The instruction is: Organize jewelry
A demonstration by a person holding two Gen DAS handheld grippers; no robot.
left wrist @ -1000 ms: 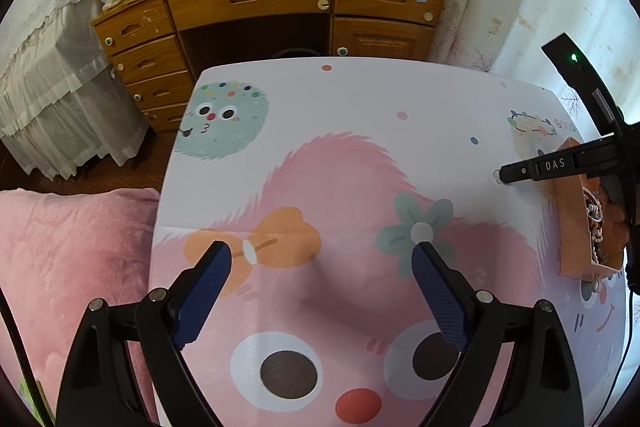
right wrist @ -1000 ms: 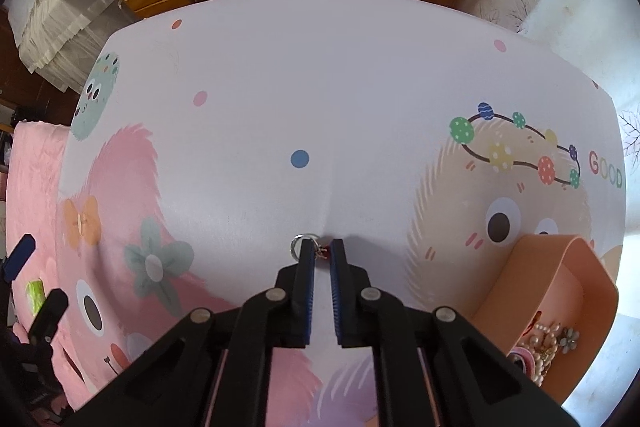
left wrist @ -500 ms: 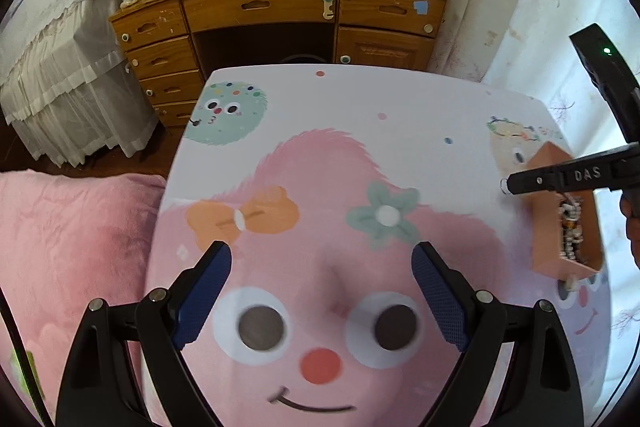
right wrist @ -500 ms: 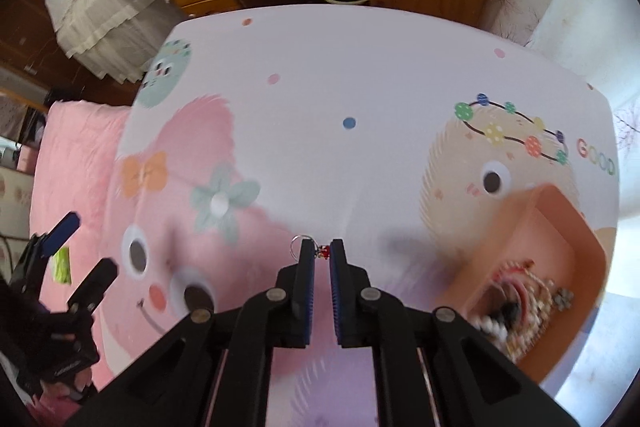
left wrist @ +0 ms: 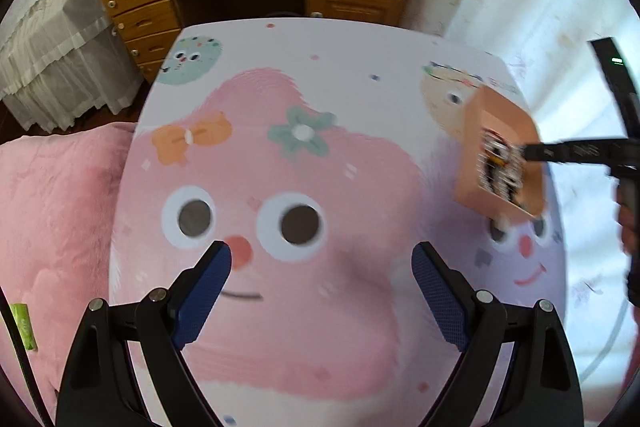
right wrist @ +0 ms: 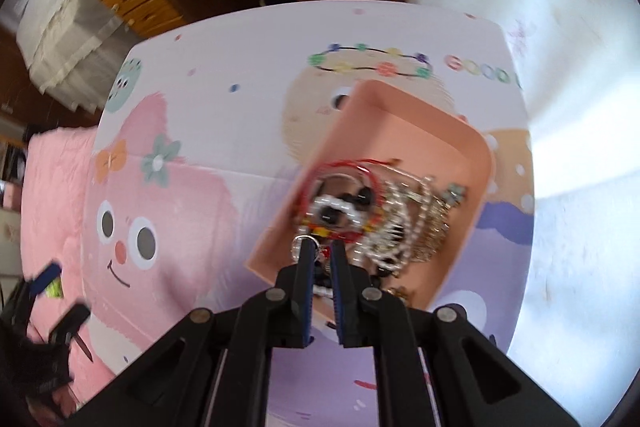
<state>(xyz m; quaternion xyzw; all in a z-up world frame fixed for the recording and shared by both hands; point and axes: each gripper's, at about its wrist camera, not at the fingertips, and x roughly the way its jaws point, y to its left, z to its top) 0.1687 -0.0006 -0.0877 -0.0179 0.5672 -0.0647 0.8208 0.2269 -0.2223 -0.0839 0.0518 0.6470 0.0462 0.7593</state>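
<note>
Right wrist view has the ring (right wrist: 299,242) as the main event: a small silver loop with a bit of red hanging off it, pinched at the tips of the right gripper (right wrist: 321,247), jaws nearly together on it. It's hanging right over the near edge of the tray (right wrist: 404,131), the peach plastic one, so not dropped in yet as far as I can tell (it's blurry, so whether it's touching the pile I can't say). Inside the tray, just beyond the ring, there's already a heap (right wrist: 372,211): a red cord bracelet, black and white beads, some pearly strands and gold-ish chain stuff toward the tray's far right side. So I'd guess most of the sorting is done, and this ring looks like one of the last bits. Outside the tray, the cloth (right wrist: 224,83) with the cartoon monsters shows no loose jewelry in either view, though the bit under the grippers is hidden. In the left wrist view the tray (left wrist: 486,115) sits off to the right with the right gripper (left wrist: 526,151) reaching over it, and the left gripper (left wrist: 320,287) is well apart from the tray, jaws spread wide, holding nothing, hovering over the cloth (left wrist: 320,43). What's left, I reckon: let go of the ring into the tray, then check for stragglers.
</note>
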